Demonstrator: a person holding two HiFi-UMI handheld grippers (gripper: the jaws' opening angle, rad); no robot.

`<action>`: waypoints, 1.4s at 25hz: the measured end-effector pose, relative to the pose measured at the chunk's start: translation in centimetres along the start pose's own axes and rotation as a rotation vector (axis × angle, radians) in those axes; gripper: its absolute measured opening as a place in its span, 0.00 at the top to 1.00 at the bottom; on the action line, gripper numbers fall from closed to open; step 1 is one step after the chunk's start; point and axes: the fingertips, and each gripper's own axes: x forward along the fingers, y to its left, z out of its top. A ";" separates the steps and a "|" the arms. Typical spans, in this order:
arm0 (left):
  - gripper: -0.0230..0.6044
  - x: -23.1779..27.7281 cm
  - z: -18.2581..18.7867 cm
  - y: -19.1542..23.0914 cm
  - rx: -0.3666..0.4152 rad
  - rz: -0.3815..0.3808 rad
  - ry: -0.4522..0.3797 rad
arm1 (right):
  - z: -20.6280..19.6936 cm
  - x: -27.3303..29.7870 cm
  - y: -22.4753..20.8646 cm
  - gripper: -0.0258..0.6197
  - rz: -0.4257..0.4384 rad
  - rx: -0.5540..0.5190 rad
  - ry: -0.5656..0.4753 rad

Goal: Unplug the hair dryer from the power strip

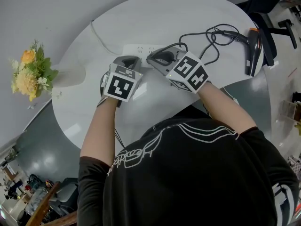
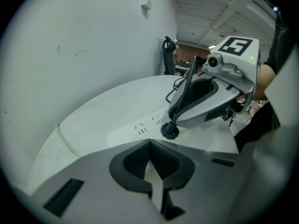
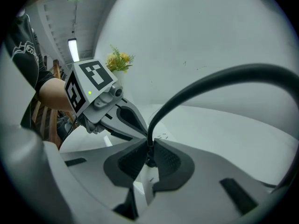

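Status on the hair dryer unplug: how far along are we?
Done: the right gripper is shut on the black cord just above the plug. In hand: the plug still looks seated in the power strip. The left gripper is shut and empty over the strip; whether it presses down I cannot tell. Left: pull the plug clear. The hair dryer lies apart, untouched.

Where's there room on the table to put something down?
Bare: left side of the table, between flowers and left gripper, and the far rim behind the strip. Crowded: the middle, around right gripper and strip, then cord loops and dryer rightward.
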 end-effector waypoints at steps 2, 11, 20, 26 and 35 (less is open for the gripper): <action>0.96 0.0 -0.1 0.0 0.008 -0.008 0.006 | 0.0 0.0 0.0 0.92 0.004 0.002 0.001; 0.96 0.1 -0.2 -0.4 -0.008 -0.012 0.028 | -0.3 -0.4 1.5 0.92 -0.029 -0.232 0.033; 0.96 0.2 0.1 -0.7 0.112 0.006 0.043 | -0.2 -0.6 0.2 0.92 0.003 0.025 -0.032; 0.96 0.2 0.0 -0.5 0.087 0.006 0.043 | -0.2 -0.6 1.6 0.92 -0.015 -0.236 0.027; 0.96 0.2 0.0 -0.7 0.121 0.013 0.043 | -0.2 -0.7 0.5 0.92 0.022 -0.024 0.006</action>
